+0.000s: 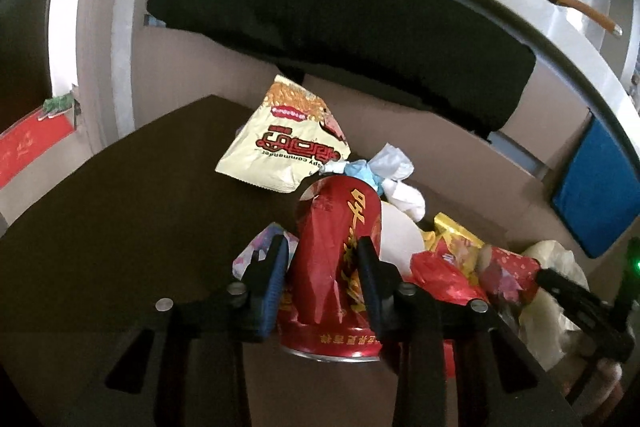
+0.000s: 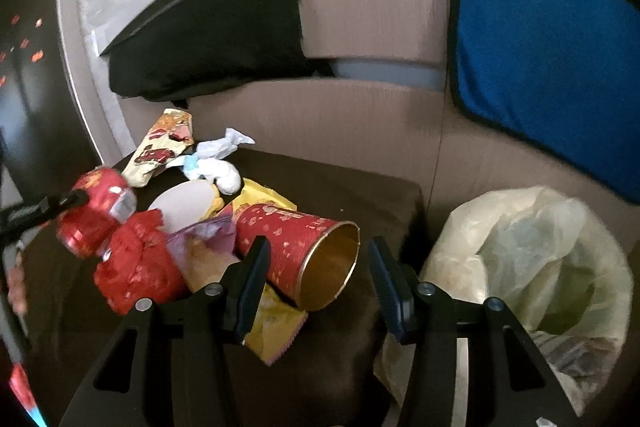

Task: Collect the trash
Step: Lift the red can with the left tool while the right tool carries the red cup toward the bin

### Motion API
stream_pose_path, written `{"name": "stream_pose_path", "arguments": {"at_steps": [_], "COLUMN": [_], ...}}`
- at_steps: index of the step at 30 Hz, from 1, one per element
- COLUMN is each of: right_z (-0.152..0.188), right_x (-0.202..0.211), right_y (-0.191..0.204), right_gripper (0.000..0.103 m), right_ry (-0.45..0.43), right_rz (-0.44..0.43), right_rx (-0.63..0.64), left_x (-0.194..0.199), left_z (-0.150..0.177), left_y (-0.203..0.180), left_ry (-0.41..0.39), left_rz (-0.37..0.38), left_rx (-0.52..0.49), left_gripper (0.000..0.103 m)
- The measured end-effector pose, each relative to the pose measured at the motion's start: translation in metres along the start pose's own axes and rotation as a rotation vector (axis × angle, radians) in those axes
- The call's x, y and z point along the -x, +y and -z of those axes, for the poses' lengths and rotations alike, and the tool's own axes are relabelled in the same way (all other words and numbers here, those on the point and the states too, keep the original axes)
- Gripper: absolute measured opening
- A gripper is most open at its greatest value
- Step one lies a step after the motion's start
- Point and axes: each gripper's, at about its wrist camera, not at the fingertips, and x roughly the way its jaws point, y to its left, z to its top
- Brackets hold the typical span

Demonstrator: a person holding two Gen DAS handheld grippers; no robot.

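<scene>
Left gripper [image 1: 324, 267] is clamping a dented red can [image 1: 340, 247], lifted above the dark tabletop [image 1: 120, 207]. Right gripper [image 2: 316, 267] is standing wide open and empty, facing a red paper cup [image 2: 304, 247] lying beside a pale trash bag [image 2: 540, 267].

Black cloth [image 1: 340, 27] draped over cardboard wall [image 2: 360, 123] behind dark table [image 1: 120, 195]; blue cloth [image 2: 540, 47] hung rightward.

The right gripper [image 2: 316, 279] stands with jaws wide apart over the dark brown surface [image 2: 380, 195], framing the gold-lined mouth of a red paper cup [image 2: 296, 247] lying sideways. A translucent pale plastic bag [image 2: 532, 267] gapes just right.
</scene>
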Motion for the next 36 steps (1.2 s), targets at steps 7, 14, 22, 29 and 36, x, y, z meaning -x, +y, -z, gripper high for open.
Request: {"name": "stream_pose_path", "arguments": {"at_steps": [7,14,22,29,36], "right_z": [-0.002,-0.025,-0.041,-0.061,-0.072], "right_x": [-0.028,0.009,0.038,0.086,0.154], "right_y": [0.003,0.029,0.035,0.025,-0.02], "right_gripper": [0.006,0.003,0.003,0.003,0.003], "right_ry": [0.079,-0.002,-0.053,-0.151,-0.27], "right_rz": [-0.126,-0.126,-0.14,-0.132,-0.034], "right_rx": [-0.082,0.062,0.109,0.127,0.128], "left_x": [0.014,0.031,0.063,0.091,0.097], "left_z": [0.006,-0.001,-0.012,-0.034,-0.036], "left_y": [-0.008,-0.023,-0.056,-0.108,-0.191], "left_ry": [-0.05,-0.115,-0.207,-0.301,-0.321], "left_rz": [0.014,-0.009,-0.006,0.037,0.151], "left_rx": [-0.026,-0.054,-0.126,-0.201,-0.281], "left_gripper": [0.035,0.034,0.033,0.033,0.033]}}
